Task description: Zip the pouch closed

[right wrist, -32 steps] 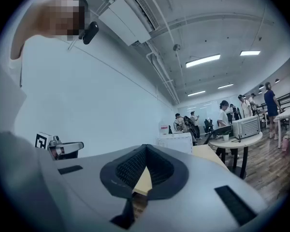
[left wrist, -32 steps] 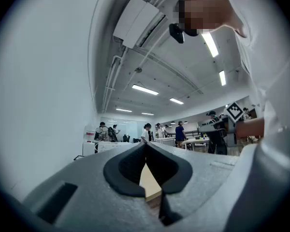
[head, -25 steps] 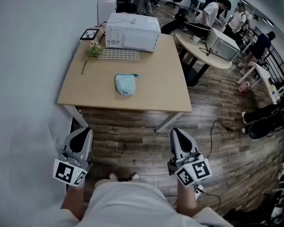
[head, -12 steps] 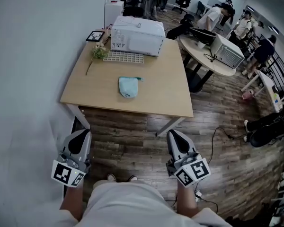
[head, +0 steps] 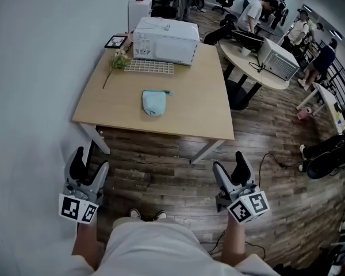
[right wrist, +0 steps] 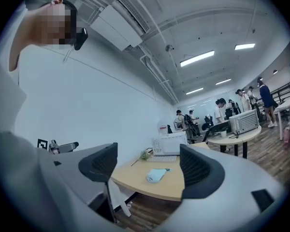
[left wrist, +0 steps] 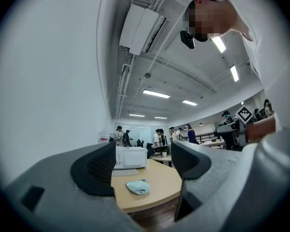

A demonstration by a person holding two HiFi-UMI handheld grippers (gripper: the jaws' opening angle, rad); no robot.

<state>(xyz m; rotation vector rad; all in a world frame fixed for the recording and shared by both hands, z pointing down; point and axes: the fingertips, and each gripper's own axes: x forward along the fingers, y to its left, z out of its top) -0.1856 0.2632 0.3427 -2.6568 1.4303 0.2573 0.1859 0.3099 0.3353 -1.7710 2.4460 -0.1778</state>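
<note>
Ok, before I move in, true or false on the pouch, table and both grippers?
The light blue fabric pouch lies on the wooden table. True.
The left gripper is shut on the pouch. False: its jaws have just been opening, with nothing between them.
The white boxy appliance stands at the table's far end. True.
The right gripper rests on the table. False: it hangs over the floor; its jaws have just been opening, empty.

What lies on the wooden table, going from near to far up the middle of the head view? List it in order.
blue pouch → white rack → white microwave
</note>
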